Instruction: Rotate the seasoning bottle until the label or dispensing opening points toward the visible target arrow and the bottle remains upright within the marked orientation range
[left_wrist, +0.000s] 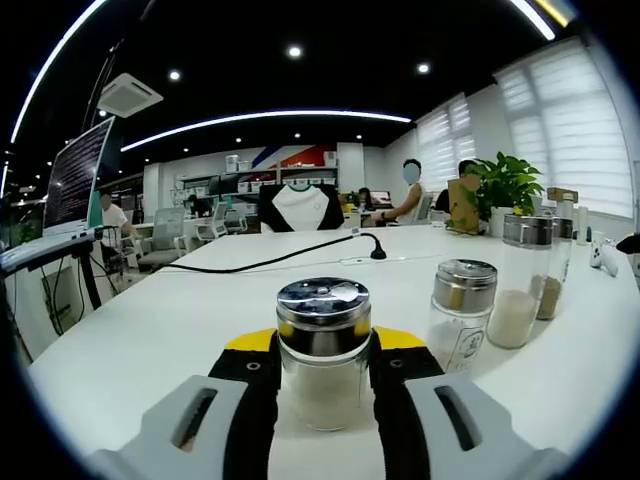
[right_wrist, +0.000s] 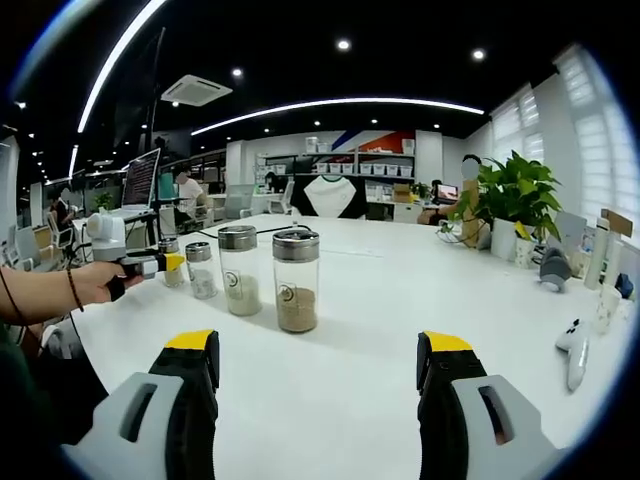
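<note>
Left tool (left_wrist: 322, 385): jaws closed against both sides of the seasoning bottle (left_wrist: 322, 352), a clear glass jar with a chrome shaker lid, standing upright on the white worktop (left_wrist: 150, 330) directly between the yellow-tipped jaws, at the 6 o'clock part of the left gripper view. Pale powder fills its lower part; label and opening direction cannot be made out here. At 3 o'clock of it, near but apart, stands a smaller shaker (left_wrist: 461, 312), and beyond that two taller jars (left_wrist: 520, 282) side by side. A black cable (left_wrist: 270, 262) runs across the worktop at 12 o'clock. Right tool (right_wrist: 318, 385): jaws spread wide, nothing between them, well apart from the bottles. In the right gripper view a tall jar with brown contents (right_wrist: 296, 280) stands at 11 o'clock, and a hand (right_wrist: 95, 283) grips the left tool at 9 o'clock. A potted plant (right_wrist: 515, 205) stands at 2 o'clock.
</note>
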